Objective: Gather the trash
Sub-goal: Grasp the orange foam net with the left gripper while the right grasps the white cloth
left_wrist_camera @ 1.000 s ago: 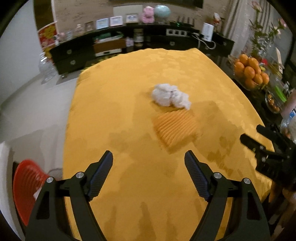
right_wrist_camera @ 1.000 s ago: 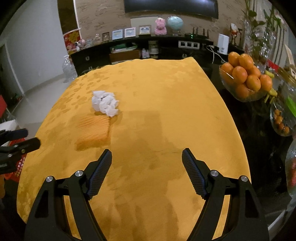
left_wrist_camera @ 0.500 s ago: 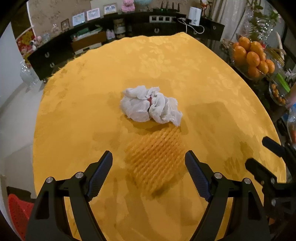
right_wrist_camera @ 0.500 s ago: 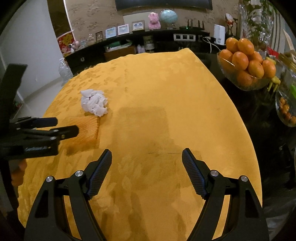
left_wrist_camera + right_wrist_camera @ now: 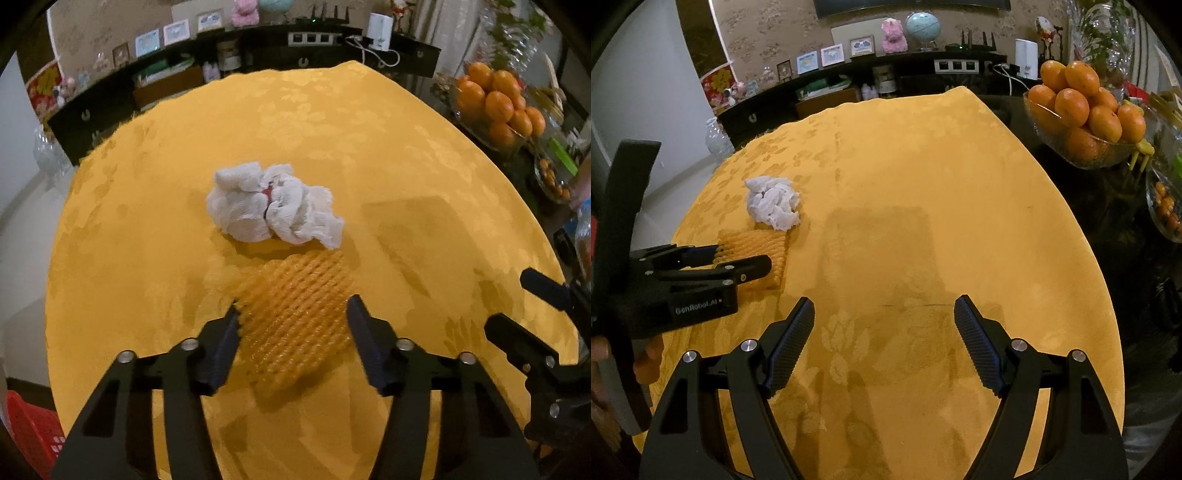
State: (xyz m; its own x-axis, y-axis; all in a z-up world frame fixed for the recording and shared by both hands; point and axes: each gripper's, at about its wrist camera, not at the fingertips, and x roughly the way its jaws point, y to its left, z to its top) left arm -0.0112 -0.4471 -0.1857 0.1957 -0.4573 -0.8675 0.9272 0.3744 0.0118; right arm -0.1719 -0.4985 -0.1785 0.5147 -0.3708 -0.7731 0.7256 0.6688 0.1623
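Yellow foam netting (image 5: 295, 325) lies flat on the gold tablecloth (image 5: 424, 177), directly between the fingers of the left gripper (image 5: 293, 317). Jaws of that gripper stand wide, one on each side of the netting; the left fingertip (image 5: 231, 319) touches or nearly touches the netting's edge, the right one sits just beside it. Nothing is clamped. A crumpled white tissue (image 5: 273, 206) with a small red mark rests just beyond the netting, touching its far edge.

From the right wrist view, the left gripper (image 5: 738, 258) reaches over the netting (image 5: 757, 247), with the tissue (image 5: 774, 203) just past it. The right gripper (image 5: 884, 321) hangs over bare cloth, jaws wide, holding nothing, well apart from both items. A glass bowl of oranges (image 5: 1086, 110) stands on the dark surface to the right. A red basket (image 5: 29, 424) shows at the lower left, below the table edge.
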